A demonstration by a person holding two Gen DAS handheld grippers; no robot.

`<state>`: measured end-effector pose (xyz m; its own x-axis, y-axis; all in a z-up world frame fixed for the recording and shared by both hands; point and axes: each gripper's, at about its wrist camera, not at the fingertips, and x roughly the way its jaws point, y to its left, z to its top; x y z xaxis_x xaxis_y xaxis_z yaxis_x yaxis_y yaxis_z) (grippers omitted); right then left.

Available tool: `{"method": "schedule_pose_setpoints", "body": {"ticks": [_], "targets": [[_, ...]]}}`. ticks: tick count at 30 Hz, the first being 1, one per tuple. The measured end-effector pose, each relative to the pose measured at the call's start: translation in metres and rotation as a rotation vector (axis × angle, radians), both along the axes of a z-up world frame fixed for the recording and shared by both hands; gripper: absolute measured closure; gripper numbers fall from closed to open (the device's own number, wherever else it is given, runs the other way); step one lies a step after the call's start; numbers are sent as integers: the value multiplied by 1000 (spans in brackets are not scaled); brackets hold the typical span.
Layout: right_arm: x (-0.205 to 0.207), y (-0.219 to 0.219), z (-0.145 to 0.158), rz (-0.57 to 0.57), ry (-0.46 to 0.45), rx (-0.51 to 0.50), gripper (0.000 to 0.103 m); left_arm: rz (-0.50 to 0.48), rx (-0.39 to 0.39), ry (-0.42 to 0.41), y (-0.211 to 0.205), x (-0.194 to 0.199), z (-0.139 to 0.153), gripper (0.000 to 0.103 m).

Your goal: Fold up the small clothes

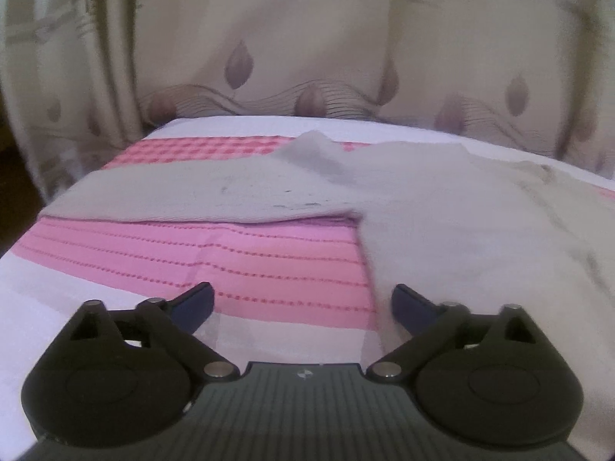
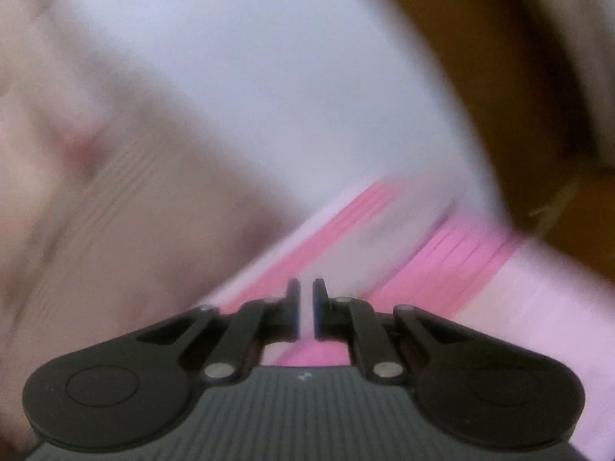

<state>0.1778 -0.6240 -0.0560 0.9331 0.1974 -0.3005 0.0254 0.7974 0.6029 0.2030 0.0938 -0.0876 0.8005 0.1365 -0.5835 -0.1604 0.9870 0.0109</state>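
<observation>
A small beige garment (image 1: pixel 423 207) lies spread on a pink-and-white striped cloth (image 1: pixel 250 261) that covers the table. One sleeve reaches to the left. My left gripper (image 1: pixel 303 303) is open and empty, low over the cloth, with its right finger at the garment's near left edge. In the blurred right wrist view the garment (image 2: pixel 96 192) fills the left side. My right gripper (image 2: pixel 306 307) is nearly shut with a thin gap between the jaws and holds nothing, above the pink stripes (image 2: pixel 453 253) beside the garment.
A beige curtain (image 1: pixel 307 38) with leaf patterns hangs behind the table's far edge. In the right wrist view the table's edge (image 2: pixel 472 176) runs down the right side, with brown floor (image 2: pixel 519 77) beyond it.
</observation>
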Motion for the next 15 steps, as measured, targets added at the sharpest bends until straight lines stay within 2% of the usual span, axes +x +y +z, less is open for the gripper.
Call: {"method": "schedule_pose_setpoints", "body": {"ticks": [2,4,6,7,10,13,15], "targets": [[-34,58,-6,148,36,-44,91,-49,-61,-1,2,-17,6,8],[-70,103,-14,254,66,-67,72,-92,-144,7,7,-39,10,6],[-100,140,-19,316,87,-129,15,-142,-218,45,11,-60,10,6],[-112,157,-21,339,90,-183,7,-173,-243,65,11,-71,9,6],[-137,191,-21,374,90,-260,8,-265,-281,111,0,-95,2,4],[-144,201,-27,343,92,-254,7,-339,-250,97,-20,-111,-4,2],[-150,204,-24,346,90,-199,8,-390,-250,89,-33,-114,-7,3]]}}
